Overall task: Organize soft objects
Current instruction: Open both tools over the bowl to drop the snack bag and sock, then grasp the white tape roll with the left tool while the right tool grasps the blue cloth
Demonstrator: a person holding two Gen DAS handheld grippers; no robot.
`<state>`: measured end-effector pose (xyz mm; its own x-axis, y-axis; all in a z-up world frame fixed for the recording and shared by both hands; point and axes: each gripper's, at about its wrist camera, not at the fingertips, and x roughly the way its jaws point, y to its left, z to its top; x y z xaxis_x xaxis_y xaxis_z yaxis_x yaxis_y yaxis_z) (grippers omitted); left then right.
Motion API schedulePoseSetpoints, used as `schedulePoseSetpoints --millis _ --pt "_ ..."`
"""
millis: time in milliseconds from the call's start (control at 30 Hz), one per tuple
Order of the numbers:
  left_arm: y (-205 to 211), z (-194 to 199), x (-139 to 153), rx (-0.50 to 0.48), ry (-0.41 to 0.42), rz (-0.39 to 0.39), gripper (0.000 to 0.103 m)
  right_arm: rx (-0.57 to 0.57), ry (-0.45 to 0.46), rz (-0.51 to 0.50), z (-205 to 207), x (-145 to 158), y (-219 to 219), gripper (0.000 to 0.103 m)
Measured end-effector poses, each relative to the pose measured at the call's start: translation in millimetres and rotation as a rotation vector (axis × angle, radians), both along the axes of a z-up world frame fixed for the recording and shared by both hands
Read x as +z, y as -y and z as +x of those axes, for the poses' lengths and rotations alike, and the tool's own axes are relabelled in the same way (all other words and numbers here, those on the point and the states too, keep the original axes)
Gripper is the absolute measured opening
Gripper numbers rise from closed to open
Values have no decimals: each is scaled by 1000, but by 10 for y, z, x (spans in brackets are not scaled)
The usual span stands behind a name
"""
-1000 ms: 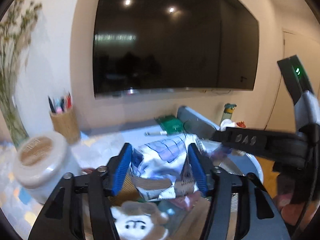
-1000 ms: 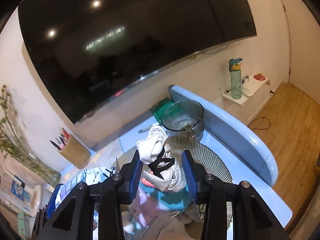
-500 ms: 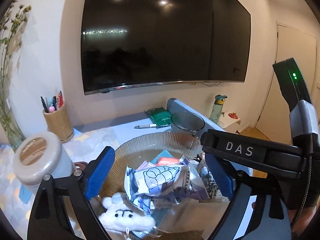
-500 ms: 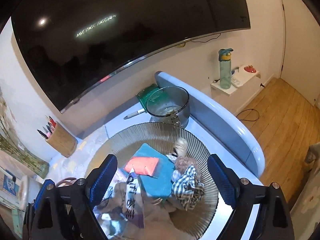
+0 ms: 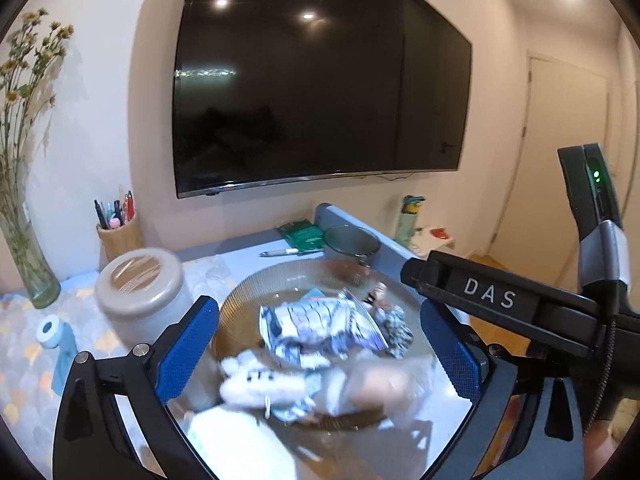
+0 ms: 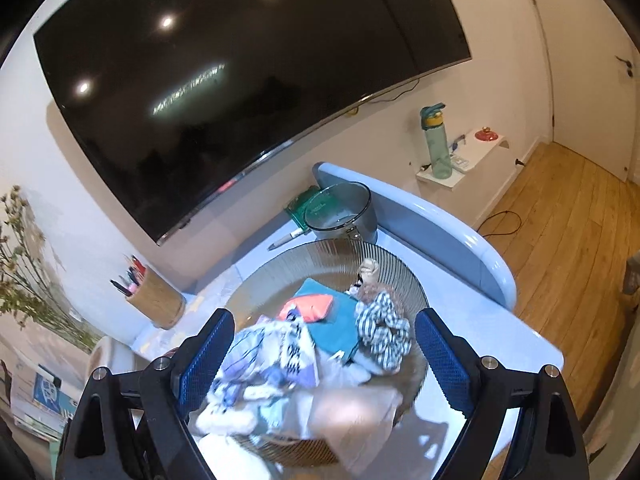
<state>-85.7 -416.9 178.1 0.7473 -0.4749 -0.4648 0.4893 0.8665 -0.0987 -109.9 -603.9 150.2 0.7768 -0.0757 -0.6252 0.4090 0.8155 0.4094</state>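
My left gripper (image 5: 320,348) is spreading its blue fingers (image 5: 188,346) wider, nothing pinched between them; my right gripper (image 6: 322,354) stands spread wide too, gripping nothing. Beyond both lies the ribbed glass bowl (image 6: 400,268), holding the soft things: a crinkled snack bag (image 5: 316,328), a white plush toy (image 5: 260,386), a checked scrunchie (image 6: 382,330) and a teal cloth (image 6: 332,332). Left of the bowl stands a lidded jar (image 5: 140,288); behind it, a small pot (image 6: 340,212).
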Motion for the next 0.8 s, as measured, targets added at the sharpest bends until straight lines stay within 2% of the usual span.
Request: schedulePoseSetpoints --millis 100,233,467,600,700,800 --pt "-205 -128 -30 -62 -7 -2 101 -26 35 4 -208 13 -157 93" --pt "-522 -224 -107 -121 -5 32 101 -34 70 -2 -394 -19 -457 96" --pt "-1382 -16 -258 -189 -36 156 101 76 145 -12 -421 -4 -1317 97" --pt "-1970 290 -267 -121 -37 198 101 167 193 -25 -335 30 -1881 100" --pt "-2415 588 -273 -24 -47 206 101 254 219 -60 -181 47 -2368 103" --pt "-2830 910 -318 83 -56 207 101 352 202 -79 86 -13 -2786 103"
